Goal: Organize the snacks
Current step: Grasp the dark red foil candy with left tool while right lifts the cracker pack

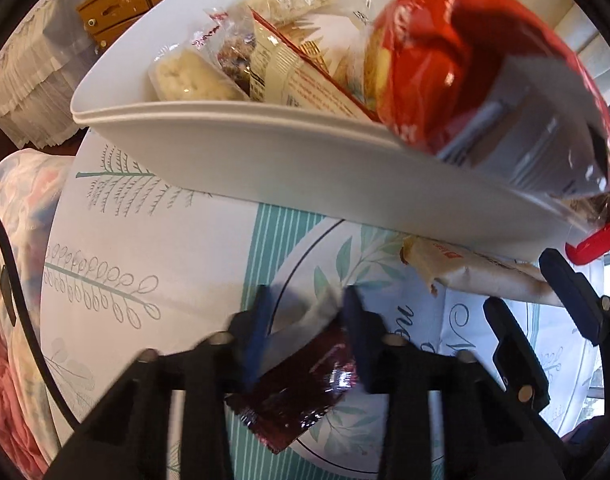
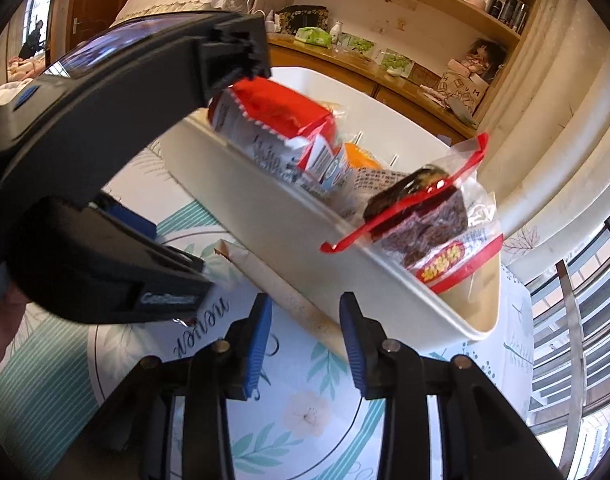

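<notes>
The step in hand looks like a pick-up: the left gripper (image 1: 305, 320) is clenched on a dark maroon snack packet (image 1: 301, 392), its blue pads pinching the packet's pale crimped end just in front of the white bin (image 1: 265, 148), which serves as the landmark here. The packet lies on the leaf-printed tablecloth (image 1: 145, 240) on the near side of the bin, not yet lifted clear as far as I can judge. Inside the bin, several snacks already sit: a red bag (image 1: 445, 60) leaning over the near rim at the right end, clear-wrapped pale pieces (image 1: 185, 72) toward the left end, and a printed packet between them. The right wrist view shows a zip bag of dark dried pieces with a red seal strip (image 2: 425, 224) propped over the bin's near rim. A long pale wrapped snack (image 1: 485, 272) lies on the cloth right against the bin's near wall. The right gripper (image 2: 305, 344) hovers over the cloth in front of the bin with its jaws parted and nothing between them. The next move probably calls for raising the maroon packet above the near rim, carrying it over an unfilled patch inside the bin, and letting go without snagging the red bag. The pale wrapped snack would then remain to be gathered.
</notes>
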Tool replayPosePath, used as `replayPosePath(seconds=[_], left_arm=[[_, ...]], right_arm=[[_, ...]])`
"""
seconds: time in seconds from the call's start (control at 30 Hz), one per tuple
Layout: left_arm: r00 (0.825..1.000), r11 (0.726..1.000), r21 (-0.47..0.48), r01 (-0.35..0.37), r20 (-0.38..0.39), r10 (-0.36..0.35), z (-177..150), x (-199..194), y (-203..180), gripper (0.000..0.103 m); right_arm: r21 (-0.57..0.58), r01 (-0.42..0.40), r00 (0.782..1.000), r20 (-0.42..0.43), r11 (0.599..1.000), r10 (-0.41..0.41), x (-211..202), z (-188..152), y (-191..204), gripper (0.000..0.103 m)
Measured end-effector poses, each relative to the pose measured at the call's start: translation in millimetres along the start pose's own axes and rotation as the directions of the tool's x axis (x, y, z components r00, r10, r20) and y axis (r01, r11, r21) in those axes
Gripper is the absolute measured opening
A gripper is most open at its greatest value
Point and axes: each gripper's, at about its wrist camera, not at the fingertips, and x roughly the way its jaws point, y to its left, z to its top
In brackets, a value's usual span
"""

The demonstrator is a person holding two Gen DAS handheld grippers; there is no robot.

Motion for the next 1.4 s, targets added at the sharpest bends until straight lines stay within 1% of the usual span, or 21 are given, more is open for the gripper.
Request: replayPosePath(seconds=[0.07,0.13,0.27,0.33,0.43,0.5,0.53,0.6,0.67,0.77,0.83,0.93,0.97,1.0,1.13,1.17,1.2,1.27,1.33,1.37,1.4], left_arm=[[1.000,1.000,-0.002,-0.002,0.004,0.002,1,0,3,0.015],[1.000,1.000,-0.005,0.000,0.006,0.000,1,1,6,0.012],[1.000,0.999,-0.044,0.018,0.000,-0.018,-2,3,21,0.008],[1.000,0.998,-0.062,0.018,-0.006,-0.019,-5,4,29,0.007],[1.000,0.996,-0.088,0.016,-0.014,-0.017,-10,4,41,0.007],[1.000,0.994,-0.111,0.023,-0.016,-0.025,-15,4,50,0.007],[0.999,0.993,-0.119,0.025,-0.016,-0.028,-17,4,54,0.006],[0.999,0.990,-0.137,0.028,-0.019,-0.031,-21,4,62,0.006],[0.999,0.987,-0.155,0.032,-0.020,-0.036,-24,3,70,0.006],[0.997,0.981,-0.184,0.068,-0.010,-0.071,-30,-1,82,0.006],[0.997,0.979,-0.193,0.072,-0.008,-0.075,-34,-1,86,0.006],[0.994,0.972,-0.216,0.092,-0.042,-0.103,-43,-3,84,0.006],[0.992,0.967,-0.234,0.100,-0.050,-0.115,-46,-5,84,0.010],[0.991,0.963,-0.249,0.101,-0.056,-0.119,-49,-4,85,0.019],[0.988,0.956,-0.277,0.096,-0.089,-0.126,-56,0,87,0.032],[0.988,0.956,-0.277,0.094,-0.093,-0.124,-58,0,85,0.042],[0.988,0.957,-0.275,0.095,-0.094,-0.125,-59,0,84,0.052],[0.987,0.961,-0.262,0.093,-0.099,-0.123,-57,1,80,0.061],[0.987,0.966,-0.241,0.093,-0.107,-0.121,-55,2,75,0.067],[0.986,0.970,-0.226,0.091,-0.113,-0.119,-52,3,71,0.074],[0.987,0.973,-0.213,0.089,-0.110,-0.115,-51,3,68,0.075]], right_arm=[[-0.010,-0.001,1.000,-0.016,1.000,0.001,4,1,1,0.041],[-0.014,-0.005,1.000,-0.028,1.000,0.005,7,-1,2,0.043],[-0.016,-0.011,1.000,-0.026,1.000,0.011,6,-2,3,0.042],[-0.024,-0.014,0.999,-0.029,1.000,0.014,6,-2,5,0.040],[-0.036,-0.022,0.999,-0.033,0.999,0.021,2,-2,6,0.033],[-0.033,-0.036,0.999,-0.033,0.999,0.035,-1,-1,5,0.026],[-0.032,-0.039,0.999,-0.036,0.999,0.037,-2,0,6,0.024],[-0.020,-0.042,0.998,-0.036,0.999,0.041,-6,0,5,0.018],[-0.005,-0.068,0.997,-0.040,0.998,0.067,-8,1,4,0.015],[-0.004,-0.071,0.997,-0.044,0.997,0.070,-13,1,6,0.013],[0.008,-0.063,0.997,-0.052,0.998,0.063,-16,0,5,0.013],[0.054,-0.073,0.995,-0.067,0.996,0.076,-20,-2,-3,0.013],[0.070,-0.073,0.995,-0.068,0.995,0.078,-23,-3,-5,0.013],[0.079,-0.071,0.995,-0.069,0.994,0.076,-25,-3,-7,0.013],[0.111,-0.052,0.995,-0.075,0.993,0.060,-32,-5,-12,0.013],[0.118,-0.046,0.996,-0.075,0.992,0.055,-34,-6,-13,0.013],[0.125,-0.039,0.996,-0.076,0.991,0.048,-36,-7,-14,0.013],[0.141,-0.025,0.996,-0.079,0.990,0.037,-40,-9,-17,0.013],[0.160,-0.014,0.996,-0.082,0.987,0.027,-45,-11,-22,0.013],[0.168,-0.009,0.996,-0.084,0.986,0.023,-47,-12,-23,0.013],[0.175,-0.005,0.996,-0.085,0.985,0.020,-49,-13,-25,0.013]])
